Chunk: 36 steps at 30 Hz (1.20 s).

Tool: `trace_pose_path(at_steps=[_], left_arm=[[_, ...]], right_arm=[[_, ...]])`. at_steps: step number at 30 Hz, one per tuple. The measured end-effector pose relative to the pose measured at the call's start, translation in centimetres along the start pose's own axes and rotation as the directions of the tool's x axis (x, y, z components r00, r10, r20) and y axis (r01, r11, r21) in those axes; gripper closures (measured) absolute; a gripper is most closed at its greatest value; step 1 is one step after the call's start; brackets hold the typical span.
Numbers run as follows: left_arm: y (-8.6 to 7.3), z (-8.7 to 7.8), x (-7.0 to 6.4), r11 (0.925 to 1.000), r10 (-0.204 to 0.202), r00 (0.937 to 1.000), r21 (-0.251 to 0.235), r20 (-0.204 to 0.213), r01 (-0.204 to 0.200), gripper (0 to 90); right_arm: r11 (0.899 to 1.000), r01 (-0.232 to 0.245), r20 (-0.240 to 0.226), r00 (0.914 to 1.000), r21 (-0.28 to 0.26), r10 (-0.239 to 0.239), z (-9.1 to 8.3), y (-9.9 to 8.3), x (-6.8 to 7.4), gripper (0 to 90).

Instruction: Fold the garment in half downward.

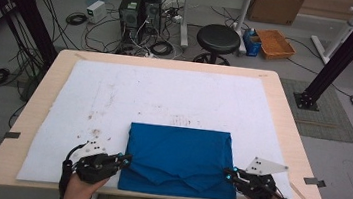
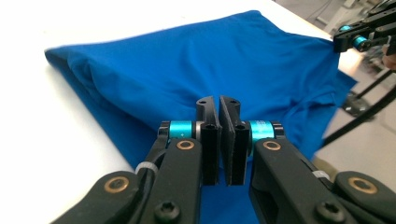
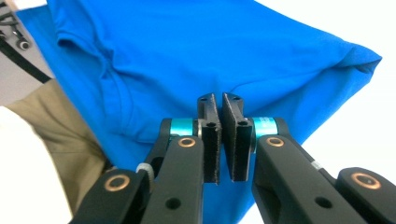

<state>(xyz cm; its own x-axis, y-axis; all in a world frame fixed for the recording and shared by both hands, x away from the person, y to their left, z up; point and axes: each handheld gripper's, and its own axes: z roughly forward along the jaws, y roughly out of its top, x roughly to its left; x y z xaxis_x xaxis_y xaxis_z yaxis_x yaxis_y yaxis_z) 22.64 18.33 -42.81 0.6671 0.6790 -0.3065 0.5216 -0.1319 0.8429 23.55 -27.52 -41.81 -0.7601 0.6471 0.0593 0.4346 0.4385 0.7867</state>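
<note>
Fabric lay folded at the near edge of the counter [image 1: 283, 116]: a blue shirt [image 1: 178, 155] resting on the white mat [image 1: 114, 97], its lower hem hanging just past the near rim toward your lap. You had your left gripper [image 1: 126, 161] at the shirt's left edge and your right gripper [image 1: 229, 173] at its right edge, both near the bottom corners. In the left gripper view the fingers [image 2: 209, 135] stood pressed together with barely a slit between them, and no cloth could be seen caught there; the shirt [image 2: 196, 70] lay beyond the tips. In the right gripper view the fingers [image 3: 236, 140] were likewise closed to a thin gap over the shirt [image 3: 196, 56], and whether they pinched any fabric could not be told.

To do this fold well, you probably needed to take every layer at each side edge, not just the top one, and to grip at matching heights so the fold line ran straight. Lifting both sides together and carrying them evenly away from you would likely have kept the cloth from skewing or dragging the mat
</note>
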Motion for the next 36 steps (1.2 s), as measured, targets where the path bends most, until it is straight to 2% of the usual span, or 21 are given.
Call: trace_pose_path(at_steps=[3,6,8,10,11,13,15,17,19,21,22,24,25,26,28,30,31,32,34,35,36], left_arm=[[-0.6,-0.2,0.1,0.9991,-0.016,0.9999,0.038,-0.003,0.016,87.0],[-1.2,0.5,0.2,0.9926,0.019,0.9987,0.121,-0.048,-0.013,86.2],[-1.4,1.0,0.1,0.9878,0.036,0.9973,0.154,-0.065,-0.026,76.2],[-1.3,1.1,0.0,0.9893,0.044,0.9968,0.142,-0.067,-0.034,65.2],[-1.3,1.1,-0.1,0.9909,0.054,0.9955,0.127,-0.078,-0.044,62.6],[-1.1,0.9,0.0,0.995,0.054,0.9924,0.089,-0.111,-0.044,50.9],[-0.9,0.7,0.0,0.9973,0.059,0.9918,0.05,-0.114,-0.053,50.1],[-0.9,0.6,-0.4,0.996,0.087,0.9936,0.026,-0.073,-0.085,50.6],[-0.8,1.1,-1.2,0.9892,0.145,0.9893,0.023,-0.013,-0.145,55.2],[-0.9,1.8,-2.0,0.9811,0.187,0.9823,0.051,-0.006,-0.186,57.3],[-1.0,2.2,-2.1,0.9799,0.19,0.9816,0.064,-0.016,-0.189,57.5],[-0.9,2.7,-2.0,0.9809,0.187,0.9804,0.066,-0.061,-0.183,57.1],[-0.6,2.8,-1.8,0.9823,0.182,0.9794,0.061,-0.088,-0.177,54.8],[-0.1,2.9,-1.4,0.9822,0.186,0.9736,0.051,-0.132,-0.181,51.0],[0.8,3.0,-0.7,0.9805,0.197,0.963,0.034,-0.185,-0.194,46.6],[2.2,3.4,0.6,0.9861,0.165,0.9588,0.017,-0.232,-0.165,43.0],[3.0,3.8,1.4,0.9889,0.147,0.9568,0.014,-0.251,-0.148,41.6],[3.8,4.3,2.2,0.9907,0.133,0.951,0.012,-0.279,-0.136,41.5],[4.9,5.4,4.0,0.9925,0.121,0.9309,0.025,-0.345,-0.12,41.5],[5.3,6.1,5.0,0.9953,0.097,0.9256,0.04,-0.366,-0.089,41.5],[5.5,6.7,5.9,0.9969,0.072,0.926,0.057,-0.371,-0.055,41.5]], right_arm=[[0.999,-0.031,-0.022,0.9993,0.021,0.032,-0.8,-0.2,-0.2,86.9],[0.995,-0.041,-0.02,0.9989,0.087,0.043,-0.3,-0.7,-0.3,86.3],[0.988,-0.052,-0.021,0.9982,0.145,0.056,0.4,-1.1,-0.5,81.4],[0.982,-0.062,-0.017,0.9977,0.176,0.066,0.8,-1.3,-0.6,74.8],[0.984,-0.065,-0.017,0.9975,0.167,0.069,0.8,-1.3,-0.6,71.1],[0.99,-0.078,-0.008,0.9968,0.12,0.079,0.4,-1.1,-0.8,60.0],[0.993,-0.097,0.016,0.9952,0.062,0.097,0.0,-0.9,-0.9,56.8],[0.997,-0.079,-0.009,0.9968,0.019,0.079,-0.1,-0.8,-0.7,64.0],[1.0,-0.024,-0.069,0.9973,0.005,0.025,0.1,-0.5,0.3,73.5],[0.999,0.037,-0.113,0.993,0.028,-0.034,0.9,-0.1,1.5,78.1],[0.996,0.066,-0.115,0.9916,0.053,-0.06,1.5,0.1,2.0,78.2],[0.991,0.082,-0.075,0.9944,0.102,-0.074,2.5,0.0,2.2,75.2],[0.993,0.064,-0.041,0.9974,0.097,-0.06,2.6,-0.1,1.9,67.3],[0.996,0.024,-0.003,0.9997,0.08,-0.024,2.5,-0.1,1.4,61.3],[0.999,-0.034,0.083,0.996,0.008,0.033,2.0,0.1,0.0,48.1],[0.995,-0.086,0.193,0.9767,-0.048,0.094,1.9,0.6,-1.5,38.2],[0.992,-0.108,0.232,0.9655,-0.062,0.119,2.2,0.9,-2.3,34.9],[0.99,-0.127,0.255,0.9569,-0.064,0.139,2.6,1.3,-3.1,31.0],[0.981,-0.186,0.267,0.9435,-0.063,0.196,3.8,2.0,-4.7,30.1],[0.975,-0.212,0.252,0.9422,-0.06,0.221,4.7,2.4,-5.4,30.0],[0.972,-0.228,0.249,0.9396,-0.054,0.235,5.5,2.8,-6.1,30.2]])
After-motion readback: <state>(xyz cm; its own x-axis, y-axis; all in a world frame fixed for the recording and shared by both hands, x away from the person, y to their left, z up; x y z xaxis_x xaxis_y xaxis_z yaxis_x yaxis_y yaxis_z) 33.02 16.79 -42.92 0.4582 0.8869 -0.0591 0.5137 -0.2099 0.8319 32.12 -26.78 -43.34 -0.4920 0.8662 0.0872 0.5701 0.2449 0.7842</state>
